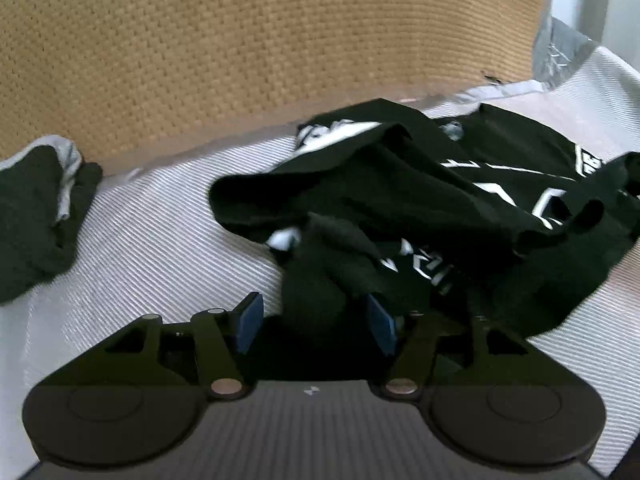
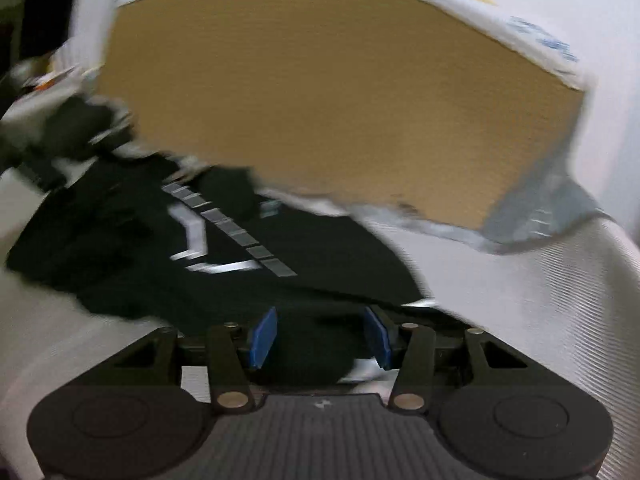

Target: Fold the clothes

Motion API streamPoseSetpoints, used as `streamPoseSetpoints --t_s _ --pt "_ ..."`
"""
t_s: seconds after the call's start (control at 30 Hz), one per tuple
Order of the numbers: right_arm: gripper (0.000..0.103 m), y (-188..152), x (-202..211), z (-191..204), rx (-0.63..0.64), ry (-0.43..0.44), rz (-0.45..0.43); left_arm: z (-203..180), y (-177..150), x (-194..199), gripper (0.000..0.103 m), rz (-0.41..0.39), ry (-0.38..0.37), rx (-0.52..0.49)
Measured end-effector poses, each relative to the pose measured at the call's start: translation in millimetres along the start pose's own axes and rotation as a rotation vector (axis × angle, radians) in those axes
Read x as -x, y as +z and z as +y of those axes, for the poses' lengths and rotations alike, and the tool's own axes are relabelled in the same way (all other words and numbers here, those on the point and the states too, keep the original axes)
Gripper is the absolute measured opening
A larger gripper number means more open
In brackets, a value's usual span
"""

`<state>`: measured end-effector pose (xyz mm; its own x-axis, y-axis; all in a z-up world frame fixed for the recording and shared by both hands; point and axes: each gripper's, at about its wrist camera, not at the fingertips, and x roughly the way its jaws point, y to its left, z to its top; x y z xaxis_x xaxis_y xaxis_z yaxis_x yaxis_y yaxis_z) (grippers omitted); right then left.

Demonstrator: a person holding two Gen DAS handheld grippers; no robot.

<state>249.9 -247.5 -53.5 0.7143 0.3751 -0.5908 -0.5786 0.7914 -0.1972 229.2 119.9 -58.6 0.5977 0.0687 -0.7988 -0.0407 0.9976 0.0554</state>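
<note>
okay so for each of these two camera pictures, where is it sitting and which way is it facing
Left wrist: on the left gripper, looking down along its open blue pads at the crumpled black shirt on the white bedding.
Right wrist: on the right gripper, pads also apart, facing the same shirt's flatter side.
Shared: the shirt, bedding and tan headboard.

A black garment (image 1: 420,200) with white printed lettering and lines is lying on a white ribbed sheet (image 1: 160,240). Behind the garment, a tan woven panel (image 1: 240,48) is showing a fine dotted weave. Left of the garment, a dark green cloth (image 1: 32,220) with grey edging is showing. Blue pads (image 1: 250,322) are showing below the garment.
</note>
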Motion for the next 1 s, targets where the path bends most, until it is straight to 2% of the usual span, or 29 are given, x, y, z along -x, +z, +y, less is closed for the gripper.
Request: streamPoseSetpoints --t_s 0.13,0.3,0.4,0.47,0.6,0.67,0.8,0.87,1.0 --pt "0.052 4.0 -19.0 47.1 0.083 0.066 0.031 -5.1 -8.6 0.3 0.064 0.029 -0.016 0.015" --pt "0.052 5.5 -33.8 87.9 0.177 0.079 0.043 -5.5 -16.0 -2.5 0.064 0.064 -0.055 0.036" --pt "0.052 5.9 -43.5 98.1 0.221 0.082 0.042 -14.6 -23.8 -7.1 0.064 0.117 -0.070 -0.043" --pt "0.052 6.1 -51.8 100.3 0.225 0.080 0.051 -18.4 -28.9 -9.3 0.064 0.119 -0.061 -0.072" --pt "0.052 3.7 -62.9 96.2 0.210 0.068 0.076 -15.8 -33.0 -18.2 0.063 0.136 -0.086 -0.006" --pt "0.046 0.8 -67.2 93.2 0.190 0.055 0.083 -20.0 -36.0 -22.2 0.062 0.136 -0.080 -0.023" --pt "0.029 -4.2 -77.8 81.9 0.111 0.071 0.122 -28.0 -40.6 -25.6 0.044 0.151 -0.108 -0.046" --pt "0.025 -7.1 -80.8 76.3 0.067 0.083 0.142 -29.4 -41.5 -27.2 0.044 0.159 -0.123 -0.051" --pt "0.015 -13.4 -78.6 75.4 0.034 0.066 0.118 -27.1 -43.2 -26.3 0.040 0.156 -0.140 -0.047"
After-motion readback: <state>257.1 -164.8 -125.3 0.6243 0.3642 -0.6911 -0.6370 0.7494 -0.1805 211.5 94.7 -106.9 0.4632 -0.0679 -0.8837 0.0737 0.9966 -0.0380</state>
